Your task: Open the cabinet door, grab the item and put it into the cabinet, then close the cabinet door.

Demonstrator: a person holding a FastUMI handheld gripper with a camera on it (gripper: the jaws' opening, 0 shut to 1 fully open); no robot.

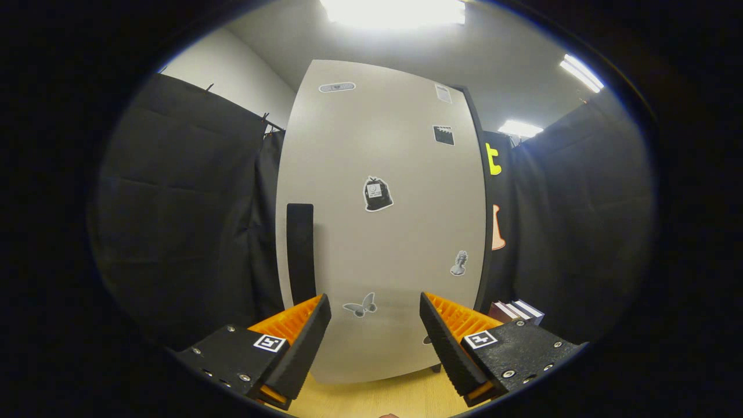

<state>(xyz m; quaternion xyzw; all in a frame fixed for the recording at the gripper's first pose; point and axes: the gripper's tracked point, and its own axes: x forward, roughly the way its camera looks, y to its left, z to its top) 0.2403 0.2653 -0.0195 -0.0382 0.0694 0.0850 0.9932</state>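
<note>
The gripper [375, 313] is spread wide, both fingers apart with nothing between them and nothing held. Beneath the fingers lies a pale wooden surface [371, 397].

Just beyond the fingertips stands the cabinet door [400, 232], closed, upright, and facing the gripper squarely. It is a tall pale panel carrying several small stickers, among them a butterfly sticker [360, 305] seen in the gap between the fingers.

The handle [300, 252] is a dark vertical bar near the door's left edge. It lies ahead of and above the left finger, offset left of the gripper's centre line. Its long axis runs up and down, so the open fingers would probably need to shift left to straddle it across its width.

Books [516, 311] stand low, to the right of the cabinet, beyond the right finger. Which item is to be stowed cannot be told.
</note>
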